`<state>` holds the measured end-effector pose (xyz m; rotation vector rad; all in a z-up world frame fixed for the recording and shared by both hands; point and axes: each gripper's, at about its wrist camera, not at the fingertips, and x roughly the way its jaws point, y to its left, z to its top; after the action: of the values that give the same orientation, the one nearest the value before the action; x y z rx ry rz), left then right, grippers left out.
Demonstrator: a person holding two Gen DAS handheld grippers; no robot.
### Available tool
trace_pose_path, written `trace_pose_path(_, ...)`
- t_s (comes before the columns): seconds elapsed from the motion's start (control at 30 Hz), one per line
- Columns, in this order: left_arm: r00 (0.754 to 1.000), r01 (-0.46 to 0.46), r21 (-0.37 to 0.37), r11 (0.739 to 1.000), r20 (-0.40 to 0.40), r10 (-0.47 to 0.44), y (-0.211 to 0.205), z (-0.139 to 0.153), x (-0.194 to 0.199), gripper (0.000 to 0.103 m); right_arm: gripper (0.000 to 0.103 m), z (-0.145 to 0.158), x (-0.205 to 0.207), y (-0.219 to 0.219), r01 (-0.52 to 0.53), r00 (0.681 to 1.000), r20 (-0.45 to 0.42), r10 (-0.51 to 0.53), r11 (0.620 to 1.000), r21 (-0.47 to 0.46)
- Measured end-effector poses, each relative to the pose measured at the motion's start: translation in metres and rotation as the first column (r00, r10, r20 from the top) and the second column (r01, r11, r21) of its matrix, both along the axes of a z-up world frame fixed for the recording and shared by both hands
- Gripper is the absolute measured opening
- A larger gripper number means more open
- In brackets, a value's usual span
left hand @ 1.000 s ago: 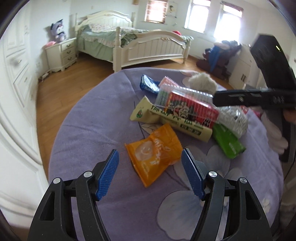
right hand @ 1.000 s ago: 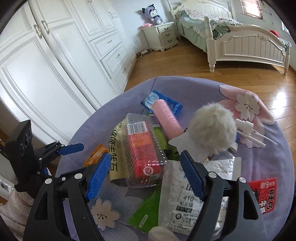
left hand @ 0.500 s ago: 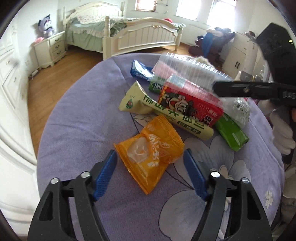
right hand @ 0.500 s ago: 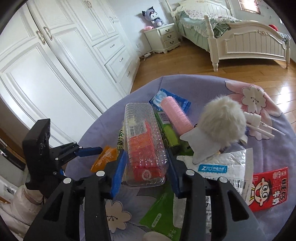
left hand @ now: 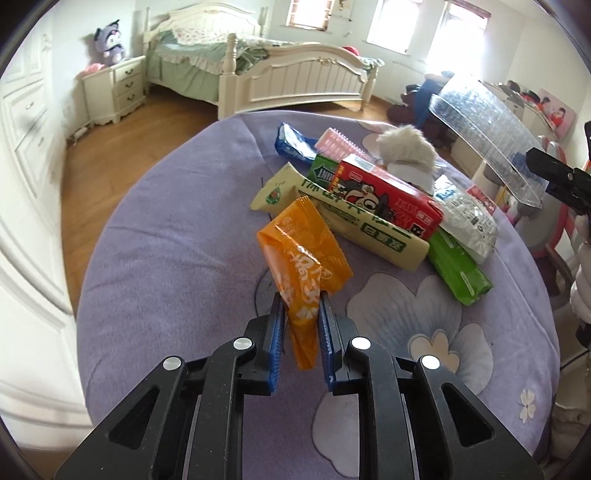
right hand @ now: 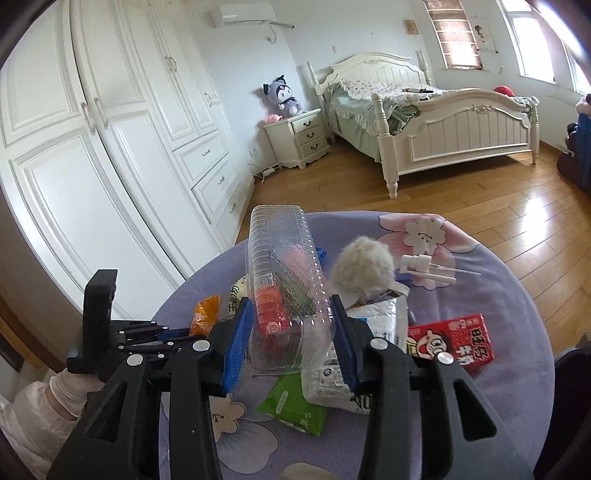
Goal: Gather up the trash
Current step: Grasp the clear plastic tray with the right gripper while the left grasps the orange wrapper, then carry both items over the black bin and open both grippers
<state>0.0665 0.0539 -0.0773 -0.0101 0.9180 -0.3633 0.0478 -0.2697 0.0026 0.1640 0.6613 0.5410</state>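
Left gripper point(left hand: 302, 295) clamped on orange wrapper point(left hand: 303, 251), lifted just above purple worktop point(left hand: 166, 258). Right gripper point(right hand: 291, 314) clamped on clear plastic tray point(right hand: 284, 273), held above pile w/ red carton point(left hand: 388, 195), cream packet point(left hand: 354, 225), green packet point(left hand: 458, 269).

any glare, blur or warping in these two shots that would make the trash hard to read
Left wrist view: windows blown out white, fisheye bends the wardrobe edge, but the orange wrapper in the left hand-held gripper is sharp. Right wrist view: sun glare on the wood floor; the clear plastic tray in the right hand-held gripper distorts the packets behind it.
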Motion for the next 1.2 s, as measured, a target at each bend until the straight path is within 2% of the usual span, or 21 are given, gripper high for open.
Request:
trace_pose_path(0.17, 0.999, 0.010, -0.041, 0.999, 0.036, -0.008, -0.011, 0.020, -0.013, 0.019, 0.041, -0.005, -0.018, -0.030, 0.053, 0.999, 0.011, -0.053, 0.998, 0.028)
trace_pose_path(0.33, 0.994, 0.055, -0.081, 0.995, 0.099, -0.046, -0.039, 0.049, -0.021, 0.019, 0.042, -0.012, -0.027, -0.066, 0.112, 0.994, 0.002, -0.112, 0.990, 0.088)
trace_pose_path(0.47, 0.985, 0.101, -0.105, 0.989, 0.152, -0.084, -0.079, 0.069, -0.022, 0.019, 0.042, -0.018, -0.035, -0.097, 0.168, 0.986, -0.005, -0.169, 0.976, 0.140)
trace_pose_path(0.63, 0.974, 0.159, -0.148, 0.976, 0.186, -0.130, -0.135, 0.081, -0.013, 0.019, 0.042, -0.022, -0.051, -0.135, 0.249, 0.967, 0.019, -0.256, 0.953, 0.172)
trace_pose_path(0.73, 0.964, 0.214, -0.166, 0.962, 0.193, -0.182, -0.181, 0.083, -0.006, 0.019, 0.042, -0.024, -0.062, -0.157, 0.325, 0.941, 0.048, -0.336, 0.932, 0.160)
trace_pose_path(0.87, 0.942, 0.306, -0.164, 0.938, 0.194, -0.274, -0.241, 0.081, -0.004, 0.019, 0.042, -0.030, -0.077, -0.186, 0.439, 0.889, 0.090, -0.450, 0.891, 0.115)
trace_pose_path(0.97, 0.917, 0.383, -0.160, 0.910, 0.187, -0.353, -0.288, 0.073, -0.005, 0.019, 0.042, -0.041, -0.084, -0.206, 0.509, 0.851, 0.087, -0.517, 0.855, 0.099)
trace_pose_path(1.2, 0.873, 0.486, -0.150, 0.861, 0.144, -0.467, -0.367, 0.047, -0.009, 0.019, 0.042, -0.071, -0.100, -0.247, 0.626, 0.775, 0.070, -0.628, 0.778, 0.048)
